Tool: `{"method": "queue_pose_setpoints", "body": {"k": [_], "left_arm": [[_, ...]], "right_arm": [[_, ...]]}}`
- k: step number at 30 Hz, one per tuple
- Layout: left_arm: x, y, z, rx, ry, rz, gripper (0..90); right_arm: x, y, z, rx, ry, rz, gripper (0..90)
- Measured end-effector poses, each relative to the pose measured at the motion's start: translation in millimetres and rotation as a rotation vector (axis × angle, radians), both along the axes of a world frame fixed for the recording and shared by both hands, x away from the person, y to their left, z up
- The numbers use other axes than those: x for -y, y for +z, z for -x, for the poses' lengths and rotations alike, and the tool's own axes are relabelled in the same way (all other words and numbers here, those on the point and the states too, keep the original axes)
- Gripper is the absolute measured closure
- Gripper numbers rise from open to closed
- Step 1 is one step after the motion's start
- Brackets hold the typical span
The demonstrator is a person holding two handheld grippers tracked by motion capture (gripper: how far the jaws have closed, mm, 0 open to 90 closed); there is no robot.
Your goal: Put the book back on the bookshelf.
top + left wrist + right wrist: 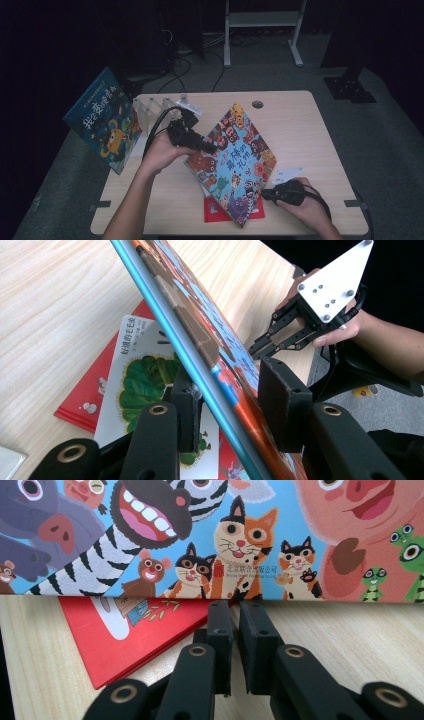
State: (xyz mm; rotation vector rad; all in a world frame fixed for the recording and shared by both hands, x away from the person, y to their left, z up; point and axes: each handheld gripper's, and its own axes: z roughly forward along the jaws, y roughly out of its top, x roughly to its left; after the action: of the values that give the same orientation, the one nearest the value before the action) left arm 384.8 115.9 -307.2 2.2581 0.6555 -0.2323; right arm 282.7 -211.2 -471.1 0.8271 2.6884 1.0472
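A colourful animal picture book [235, 155] is tilted up off the wooden table [300, 130], its left edge raised. My left gripper [212, 147] is shut on that raised edge; in the left gripper view the book [200, 335] runs slantwise between the two pads [280, 405]. My right gripper [264, 192] sits low at the book's right lower edge. Its jaws stand shut with nothing between them, tips [236, 615] right at the book's bottom edge [250, 540]. A red book [120, 630] lies flat beneath, and a white book with a green picture [145, 380] lies on the red one.
A blue picture book [102, 120] leans at the table's left side against a clear divider rack [155, 107]. A white card [287, 174] lies near my right hand. The tabletop has a cable hole [257, 104] at the back. A white frame [262, 30] stands on the floor behind.
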Motion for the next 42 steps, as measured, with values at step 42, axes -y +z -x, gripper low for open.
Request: {"method": "queue_pose_setpoints", "body": {"k": [42], "left_arm": [[-6.1,42.7,-9.4,-0.073,0.019,-0.09,78.4]], "right_arm": [[43.5,1.4,-26.9,0.108,-0.211,-0.107,56.6]]}}
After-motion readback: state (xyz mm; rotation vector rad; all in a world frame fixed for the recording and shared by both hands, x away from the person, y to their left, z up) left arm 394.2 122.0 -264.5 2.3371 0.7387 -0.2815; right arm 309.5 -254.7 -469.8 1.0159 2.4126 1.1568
